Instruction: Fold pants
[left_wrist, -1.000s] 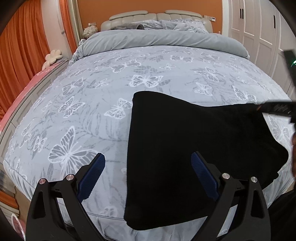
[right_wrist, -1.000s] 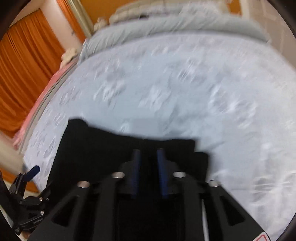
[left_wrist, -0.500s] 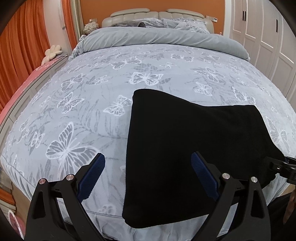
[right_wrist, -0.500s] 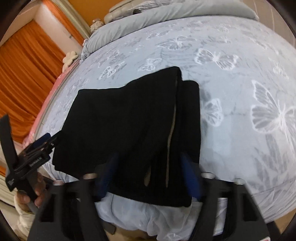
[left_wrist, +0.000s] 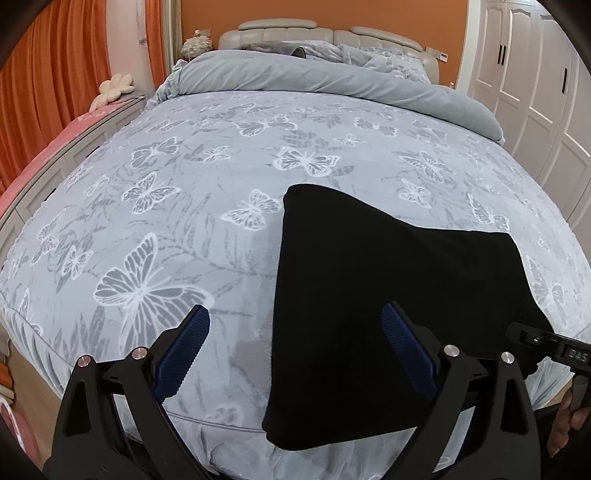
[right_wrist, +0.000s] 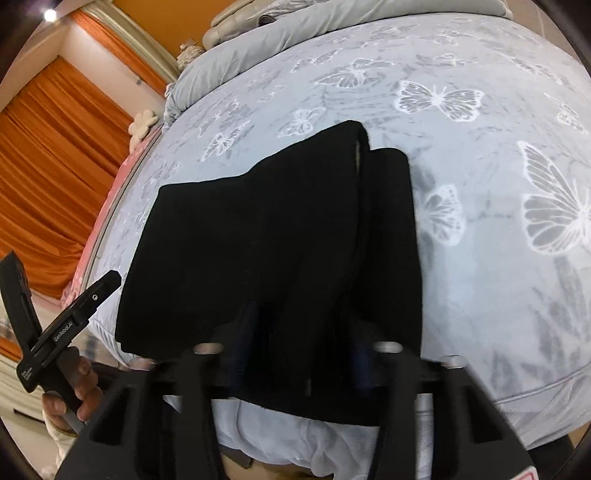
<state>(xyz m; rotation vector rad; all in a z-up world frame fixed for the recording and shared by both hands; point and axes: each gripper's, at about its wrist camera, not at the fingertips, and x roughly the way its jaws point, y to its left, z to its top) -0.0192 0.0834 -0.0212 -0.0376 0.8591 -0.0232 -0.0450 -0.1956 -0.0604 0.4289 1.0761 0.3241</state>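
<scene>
Folded black pants (left_wrist: 388, 295) on butterfly bedspread (left_wrist: 184, 206), left gripper (left_wrist: 295, 343) wide open, empty, above pants' left edge, right gripper (right_wrist: 299, 332) just narrowing around pants' near edge, grip uncertain.

A home bedroom is shown. Most of the left wrist view is filled by a large bed (left_wrist: 258, 229) covered with a pale blue bedspread (left_wrist: 177, 206) printed with white butterflies. At 12 o'clock a padded beige headboard (left_wrist: 280, 27) is set against an orange wall (left_wrist: 207, 16), with a grey duvet (left_wrist: 295, 79) rolled back in front of it. Orange curtains (left_wrist: 48, 74) are hung at 10 o'clock, beside a flower-shaped cushion (left_wrist: 116, 85) laid on a low ledge. White panelled wardrobe doors (left_wrist: 532, 74) are seen at 2 o'clock.
</scene>
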